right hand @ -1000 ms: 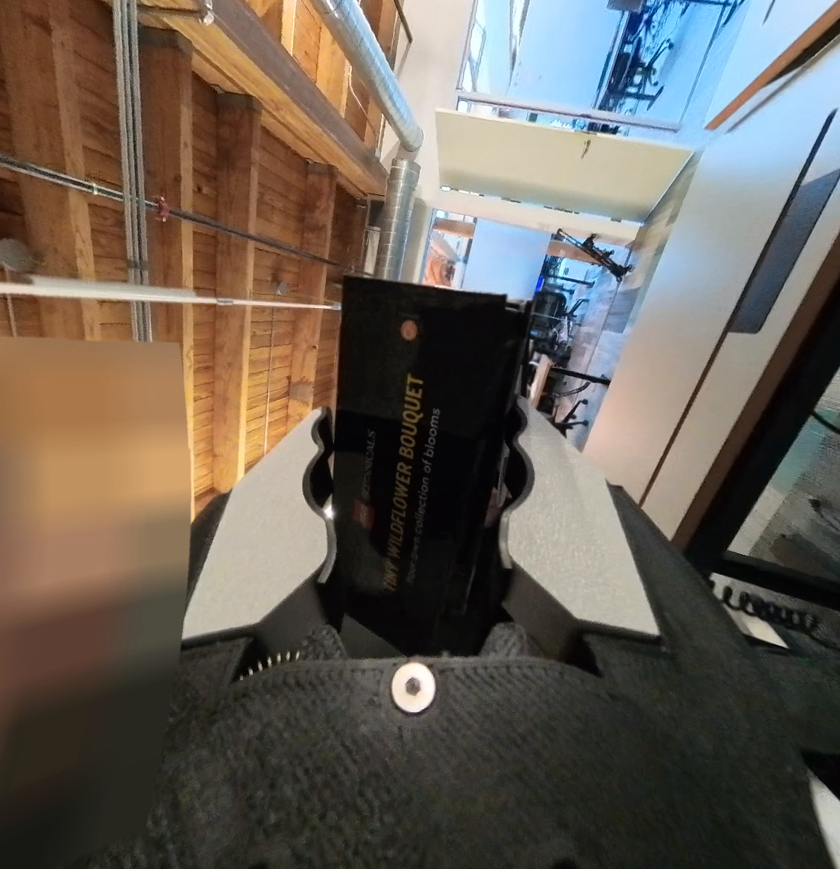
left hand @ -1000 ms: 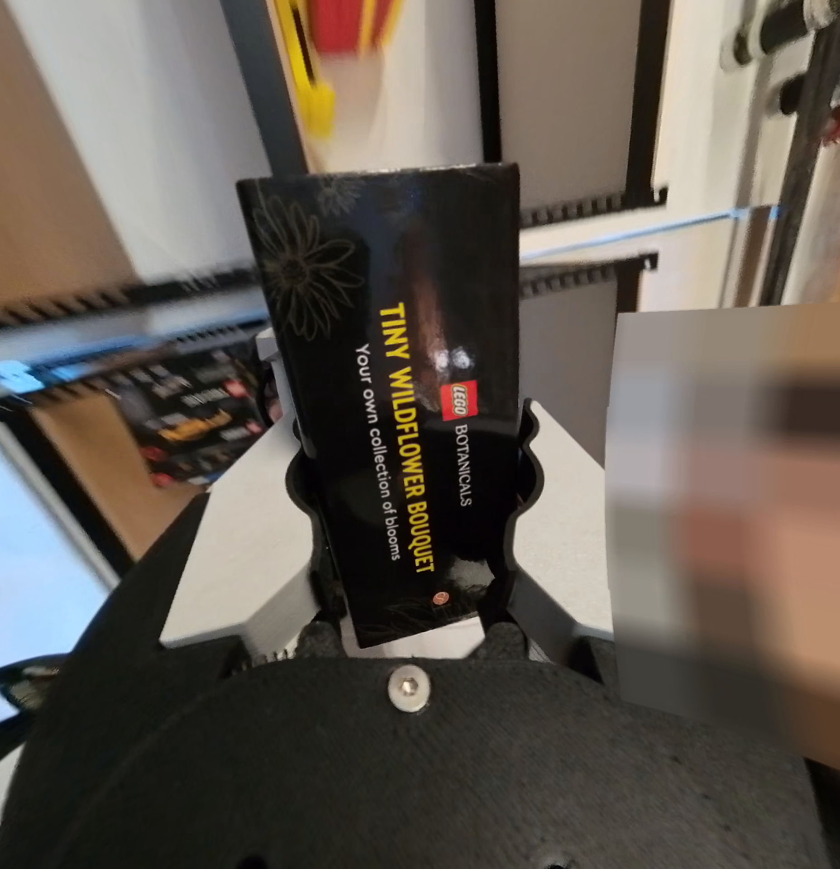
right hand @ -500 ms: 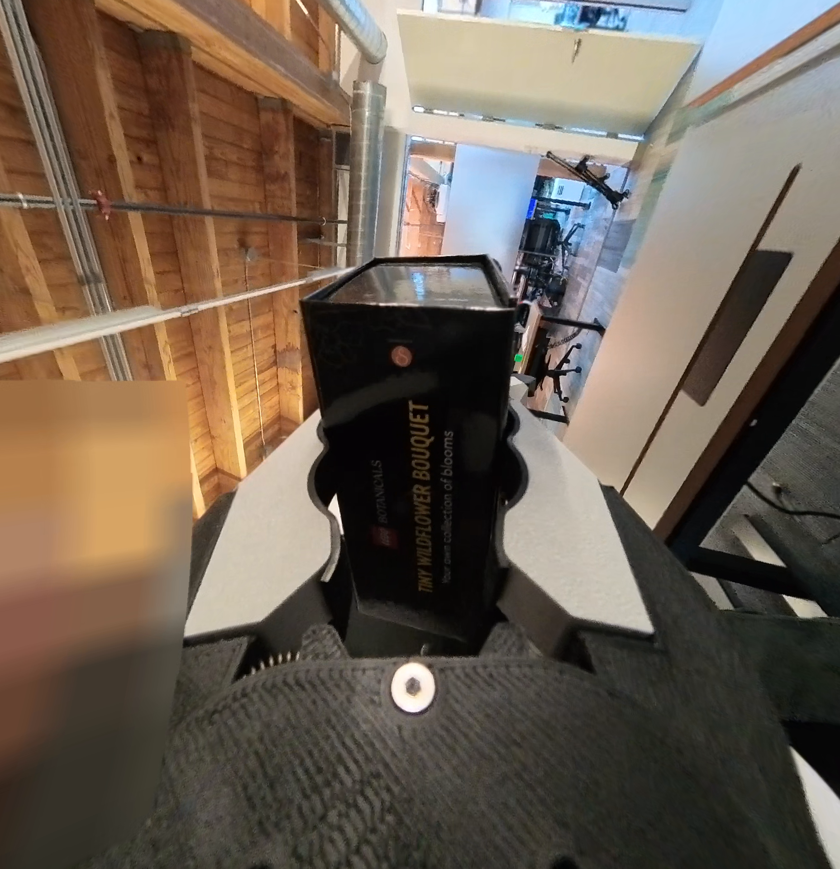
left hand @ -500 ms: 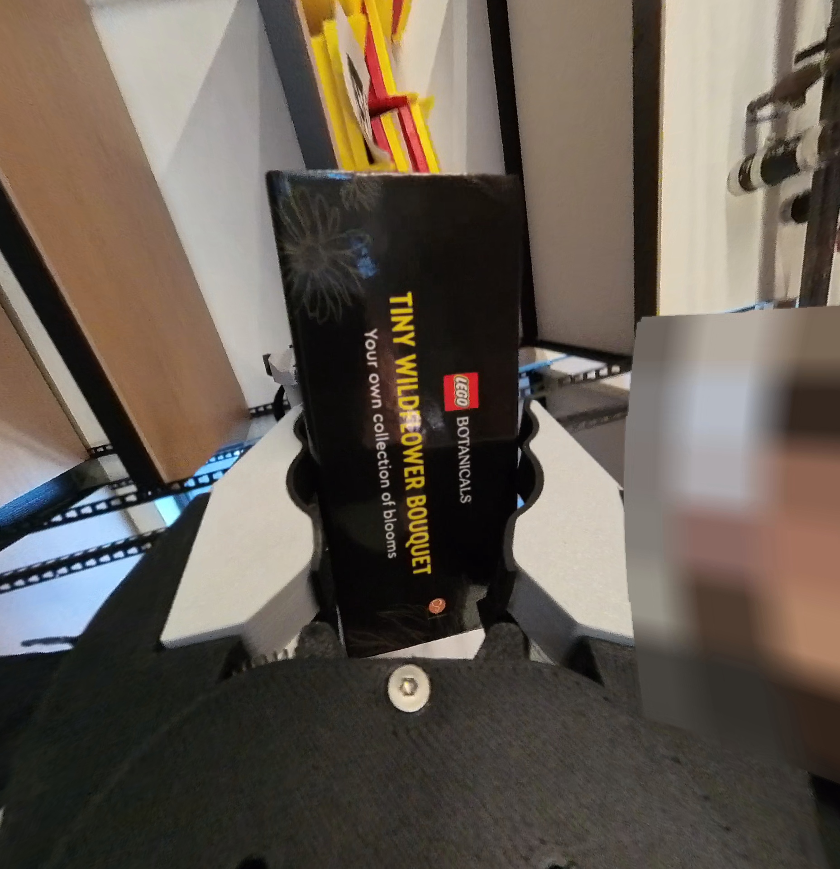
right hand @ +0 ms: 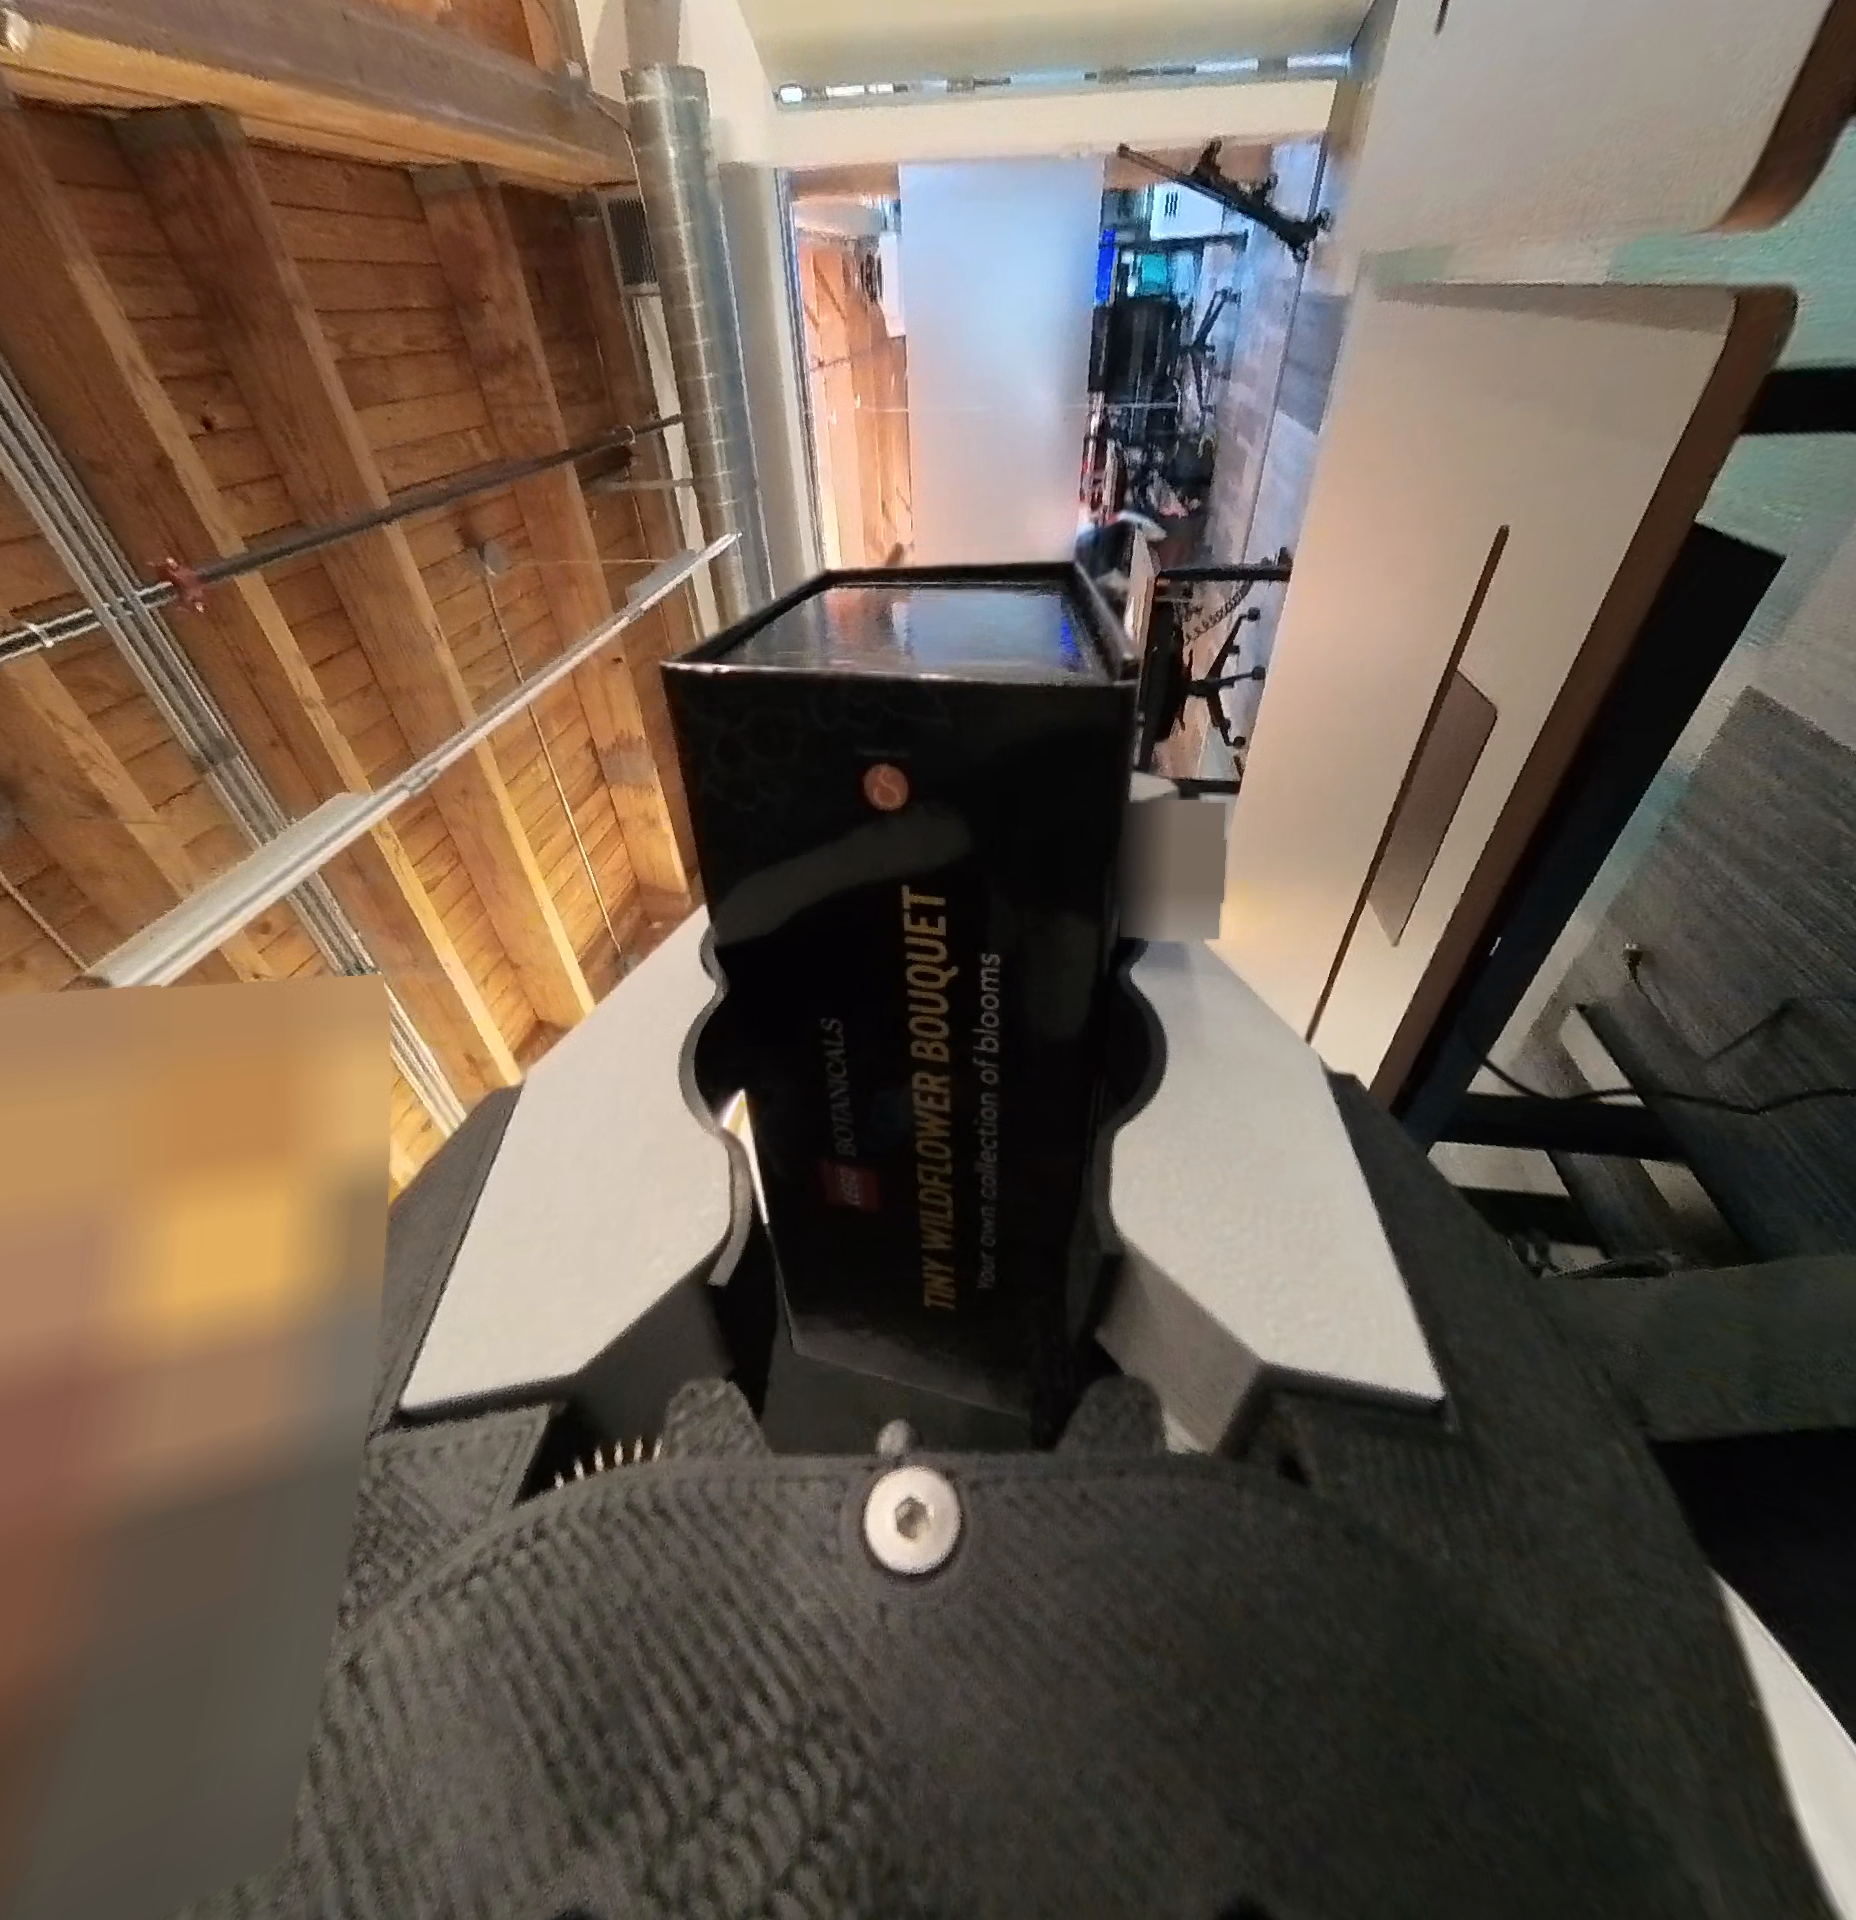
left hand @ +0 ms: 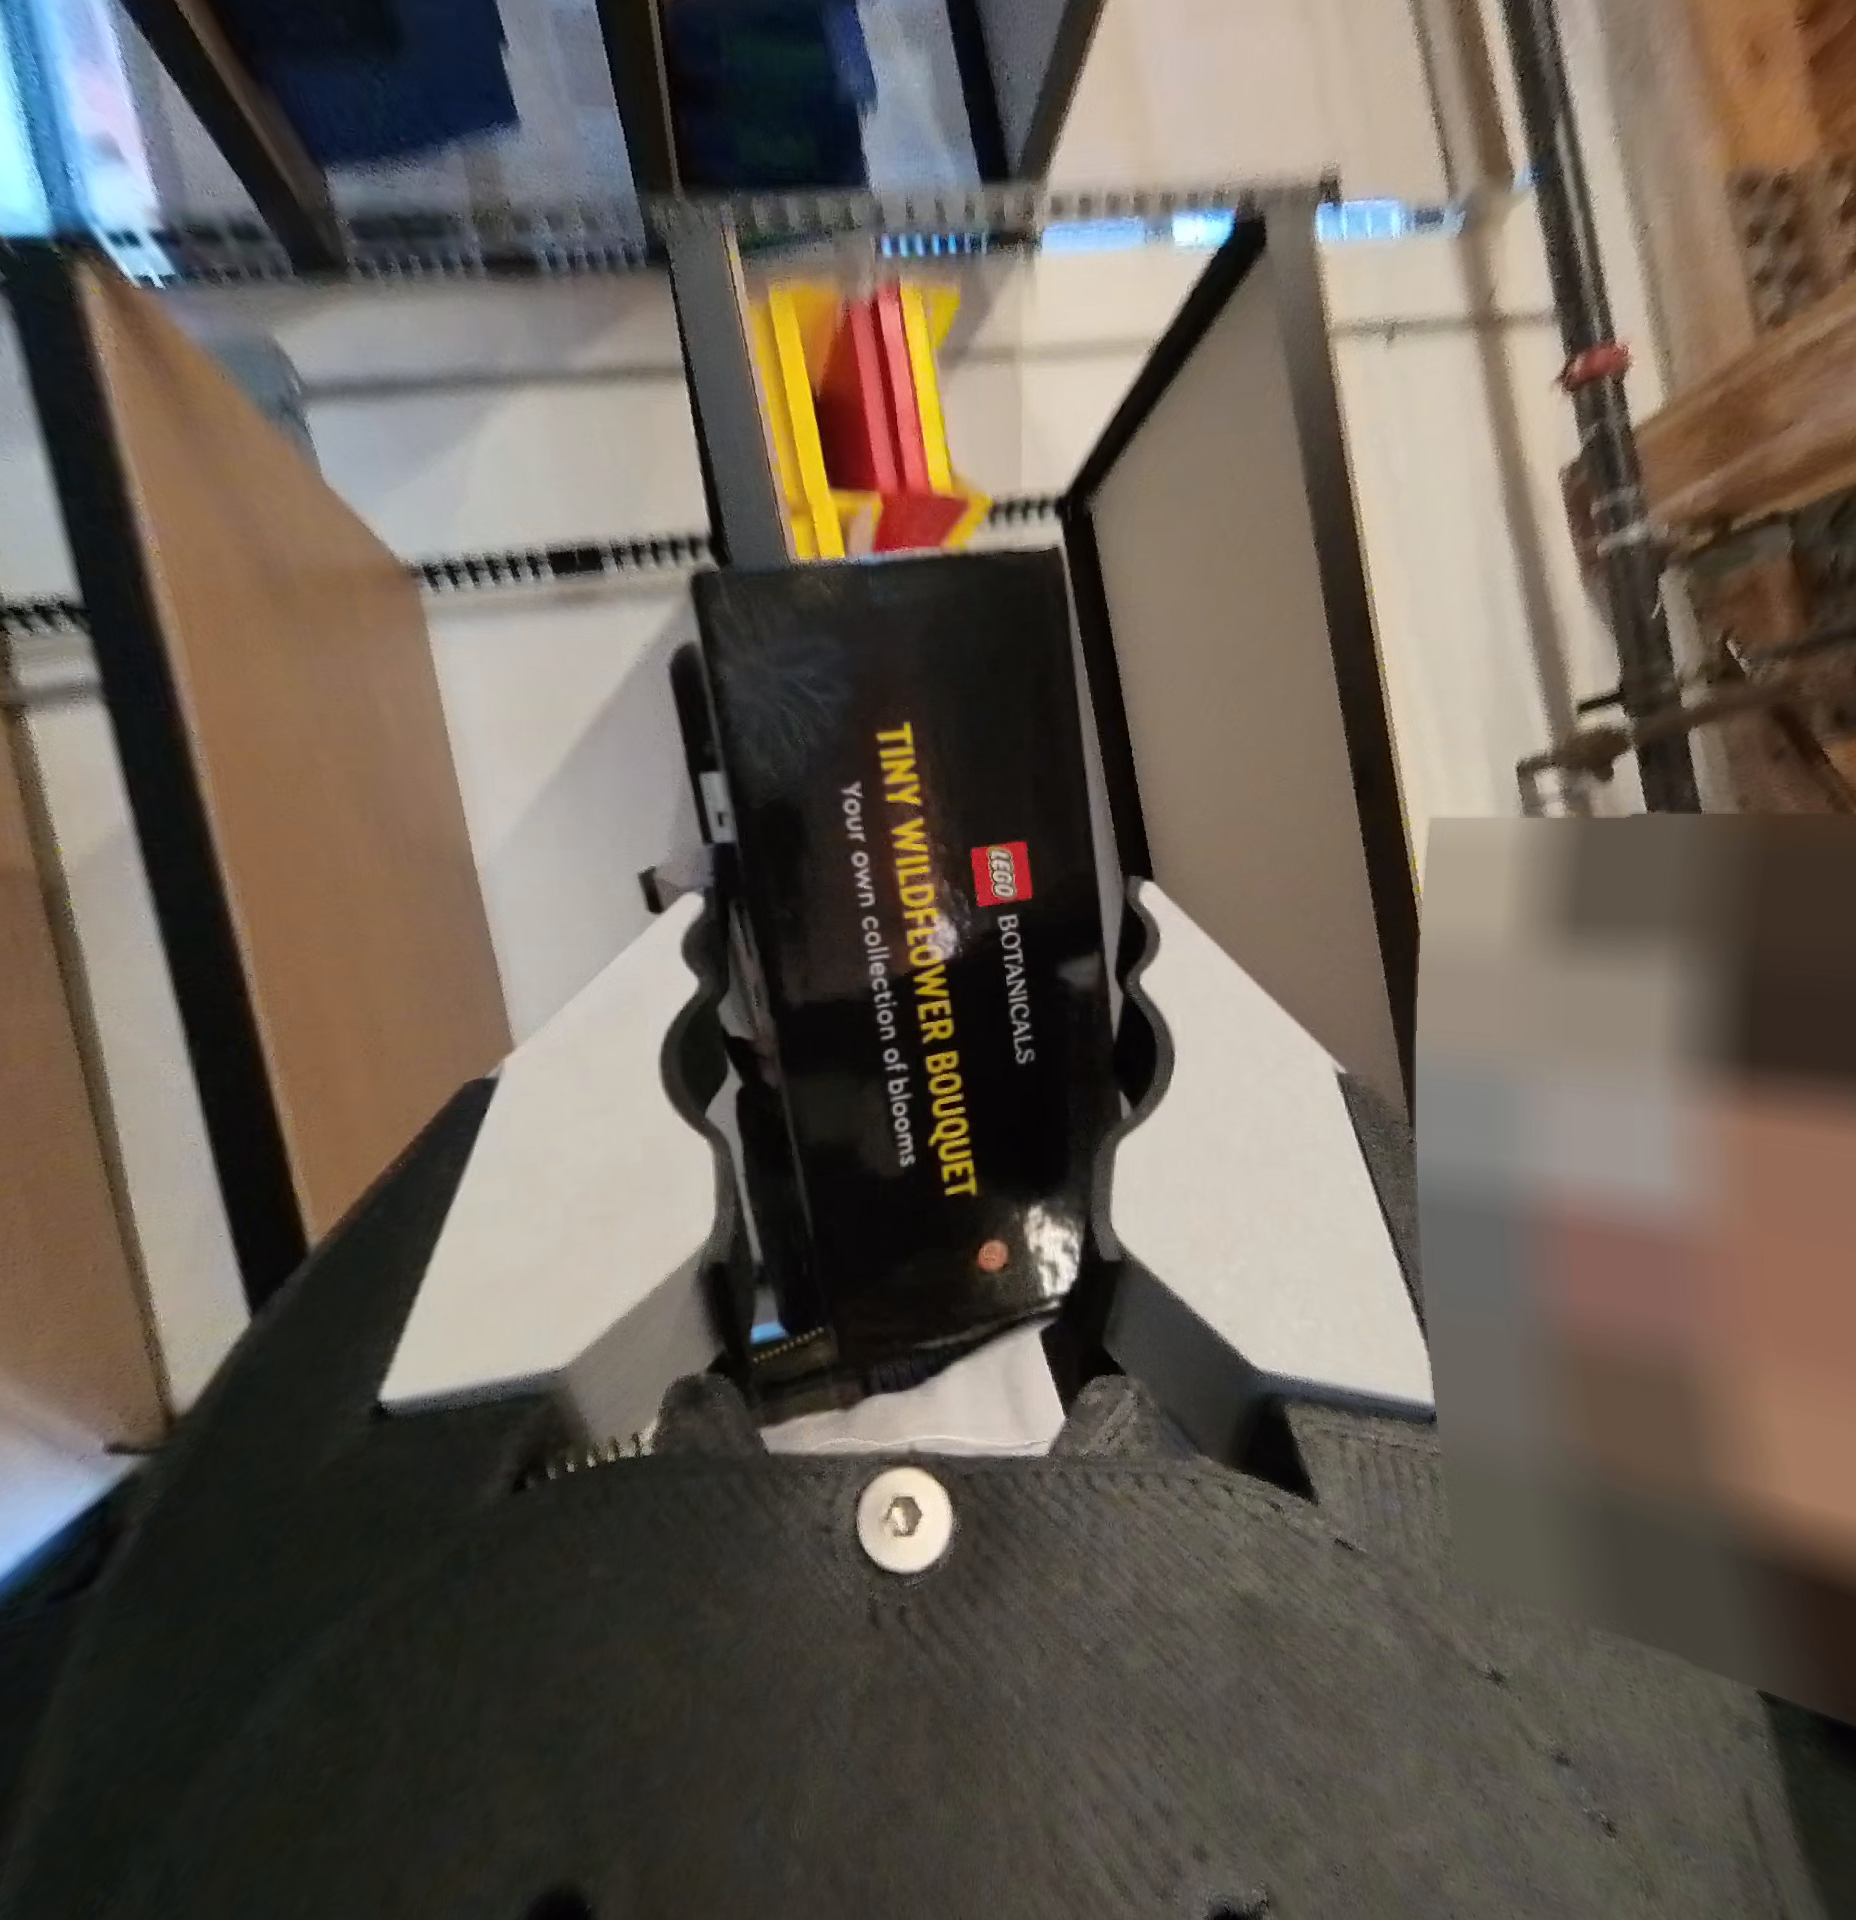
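Left side first: the left tongs (left hand: 919,997) are clamped on a black box (left hand: 882,727). Both grey fingers press its long sides, and the end with the small orange dot sits deep between them. The box stands nearly upright in the grip, leaning a touch left. The picture is smeared, so something is swinging fast. A second ago a black shelf rail crossed behind the box; now a wooden panel (left hand: 280,727) stands left of it. A yellow and red stack (left hand: 862,416) shows just above its top edge, and a grey board in a black frame (left hand: 1215,675) rises right of it. The grip itself hasn't budged.

Over to the right: the right tongs (right hand: 919,997) are closed on a second black box (right hand: 903,831). Here the dot end points away, with the glossy end face free and in the air. It looks like a twin, though I can't be sure. The camera has tipped since a second ago. The timber ceiling (right hand: 280,416) lies left of the box, a metal duct (right hand: 695,312) above and left, and a white panel (right hand: 1423,520) to its right.
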